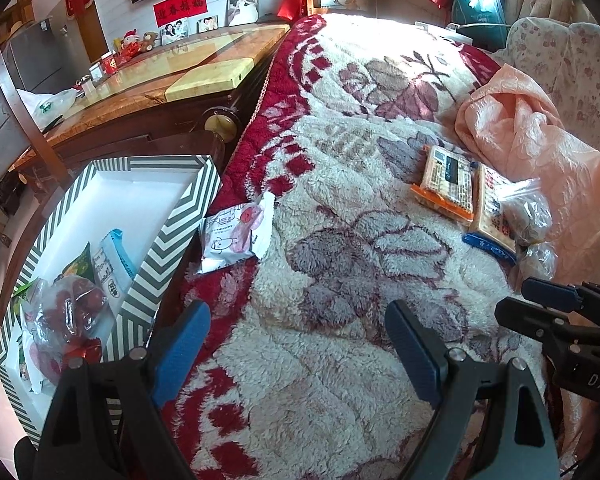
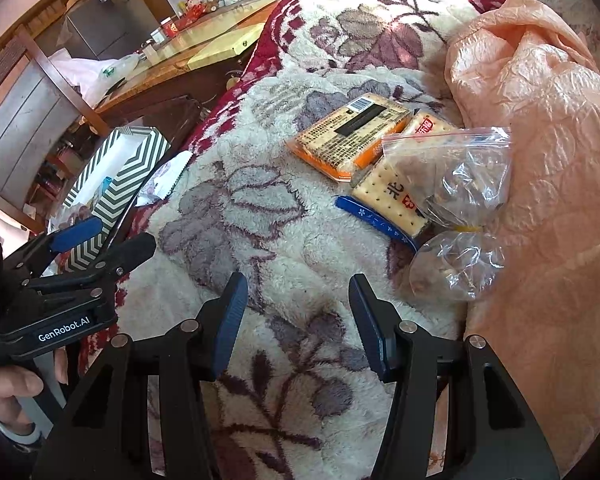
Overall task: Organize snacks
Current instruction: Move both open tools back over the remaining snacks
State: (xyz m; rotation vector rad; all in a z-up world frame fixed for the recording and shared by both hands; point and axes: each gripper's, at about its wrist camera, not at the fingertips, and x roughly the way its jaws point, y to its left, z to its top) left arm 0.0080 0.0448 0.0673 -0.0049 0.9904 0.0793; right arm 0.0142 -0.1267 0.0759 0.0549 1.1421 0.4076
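Snacks [image 2: 350, 142] loose on fleecy blanket [image 2: 236, 216], striped box [image 1: 140, 216] part-filled; left gripper [image 1: 296, 340] and right gripper [image 2: 298, 320] both released, empty

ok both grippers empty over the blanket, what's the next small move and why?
Probably take the left gripper forward to the white snack packet lying just outside the striped box. Its jaws are open and empty, and that packet is the loose snack nearest the box, which already holds others. The right gripper, also open, faces the cracker packs further off.

"genrobot.ai" on left gripper [image 2: 104, 244], "das" on right gripper [image 1: 540, 304]
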